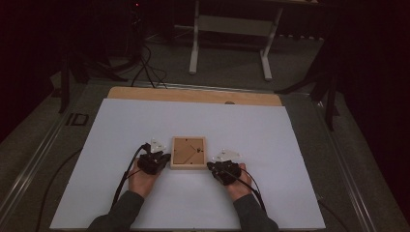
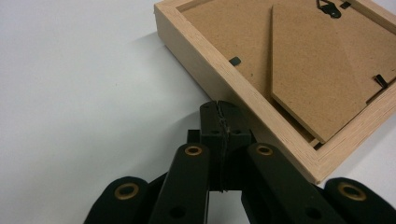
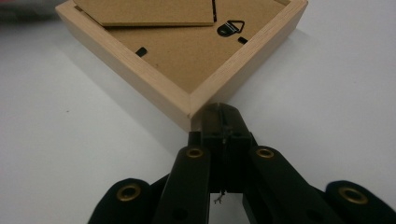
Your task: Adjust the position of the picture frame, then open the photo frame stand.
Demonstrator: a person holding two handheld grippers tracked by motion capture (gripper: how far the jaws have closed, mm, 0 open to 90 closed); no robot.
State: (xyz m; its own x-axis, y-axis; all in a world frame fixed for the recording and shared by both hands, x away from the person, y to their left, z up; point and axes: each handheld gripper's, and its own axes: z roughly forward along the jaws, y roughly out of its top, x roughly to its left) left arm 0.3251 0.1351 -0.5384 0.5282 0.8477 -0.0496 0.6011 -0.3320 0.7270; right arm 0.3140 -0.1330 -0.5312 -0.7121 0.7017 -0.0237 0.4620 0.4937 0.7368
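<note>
the picture frame (image 1: pixel 188 152) lies face down at the middle of the white tabletop (image 1: pixel 121 125), backing board and hanger up, so its clips are reachable. the left claw (image 1: pixel 163 158) rests pressed together, empty, at the frame's left edge; the right claw (image 1: pixel 211 166) likewise, at the near right corner. bare tabletop surrounds the frame on all sides, giving free room to slide or turn it.

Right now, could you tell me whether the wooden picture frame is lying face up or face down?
Face down. The wooden picture frame lies flat on the white table with its brown backing board, folded easel stand and hanging hook facing up.
</note>
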